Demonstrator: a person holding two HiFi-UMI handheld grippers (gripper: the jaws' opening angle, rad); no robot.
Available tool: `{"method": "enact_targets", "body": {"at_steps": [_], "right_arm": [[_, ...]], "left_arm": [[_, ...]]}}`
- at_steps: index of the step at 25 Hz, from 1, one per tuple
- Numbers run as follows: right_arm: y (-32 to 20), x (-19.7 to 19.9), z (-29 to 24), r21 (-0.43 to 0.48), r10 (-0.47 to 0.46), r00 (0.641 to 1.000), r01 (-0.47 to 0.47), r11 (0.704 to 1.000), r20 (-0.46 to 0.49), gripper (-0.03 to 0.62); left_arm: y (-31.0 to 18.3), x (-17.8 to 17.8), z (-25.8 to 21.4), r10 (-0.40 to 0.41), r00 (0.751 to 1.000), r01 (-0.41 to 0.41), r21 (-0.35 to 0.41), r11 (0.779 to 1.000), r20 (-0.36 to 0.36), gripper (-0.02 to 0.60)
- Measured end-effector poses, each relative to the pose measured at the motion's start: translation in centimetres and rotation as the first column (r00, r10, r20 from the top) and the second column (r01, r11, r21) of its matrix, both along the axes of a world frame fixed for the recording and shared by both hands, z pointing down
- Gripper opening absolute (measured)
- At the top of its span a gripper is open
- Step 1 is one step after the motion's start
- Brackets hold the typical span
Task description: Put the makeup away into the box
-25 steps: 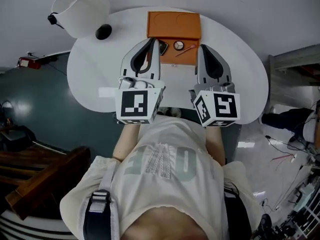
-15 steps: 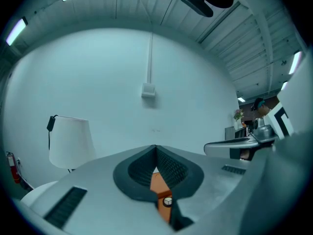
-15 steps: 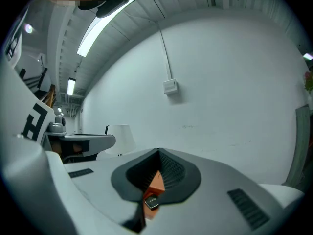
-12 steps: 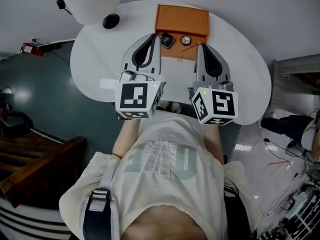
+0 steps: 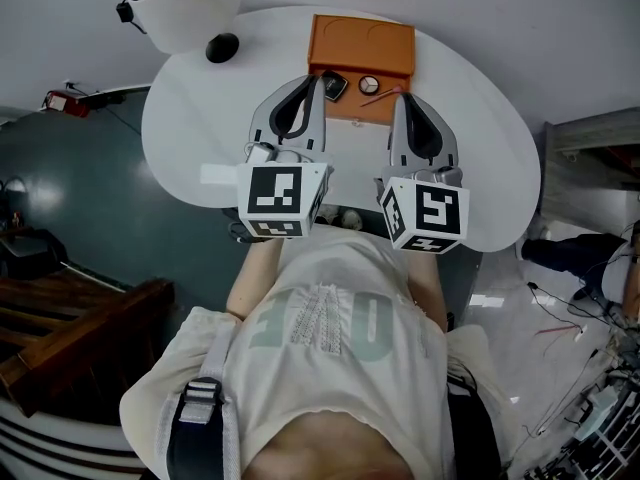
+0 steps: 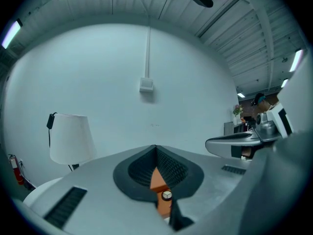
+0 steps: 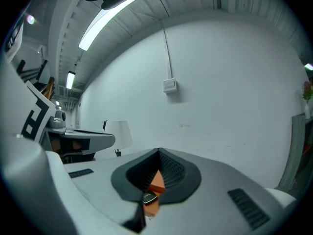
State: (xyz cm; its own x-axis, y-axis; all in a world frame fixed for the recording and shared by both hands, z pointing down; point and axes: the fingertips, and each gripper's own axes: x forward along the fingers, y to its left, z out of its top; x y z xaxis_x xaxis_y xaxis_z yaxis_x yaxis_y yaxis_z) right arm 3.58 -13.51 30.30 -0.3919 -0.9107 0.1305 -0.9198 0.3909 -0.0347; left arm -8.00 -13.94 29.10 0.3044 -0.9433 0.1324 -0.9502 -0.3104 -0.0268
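While both tools point across the tabletop [image 5: 200, 118] toward its far edge, each has its jaws pressed together with nothing clamped between them. The left tool [image 5: 316, 80] ends just beside a dark compact [image 5: 335, 86]. The right tool [image 5: 400, 98] ends near a thin red stick [image 5: 378, 96]. From the head view I cannot tell whether either tip touches anything. Between those two items sits a small round pot [image 5: 369, 85] with a pale top. All three lie on the near half of the orange box [image 5: 362, 43], whose far half shows two shallow round hollows.

Only the head view gives this layout, along with the marker cube [image 5: 280, 196] on each tool and a black round object [image 5: 222, 46] near the white lamp [image 5: 180, 3] at the tabletop's far left. The left gripper view shows just a sliver of orange and the round pot through the notch under its closed pads. It also shows the lamp standing upright against a pale wall, and a small wall box [image 6: 146, 84] on a conduit. The right gripper view shows the compact against orange instead.

Large pale letters on the person's shirt [image 5: 330, 328] are too washed out to read, and the cubes carry only black-and-white square patterns.
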Motion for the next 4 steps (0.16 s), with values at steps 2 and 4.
{"method": "enact_targets", "body": {"at_steps": [2,4], "right_arm": [[0.02,0.05,0.0,-0.001,-0.004,1.0,0.004,1.0,-0.001,-0.003],[-0.01,0.11,-0.03,-0.002,-0.007,1.0,0.007,1.0,-0.003,-0.003]], "left_arm": [[-0.05,-0.01,0.19,-0.002,1.0,0.002,-0.008,1.0,-0.002,0.006],[-0.13,-0.01,0.26,-0.003,1.0,0.003,-0.014,1.0,-0.006,0.006]]}}
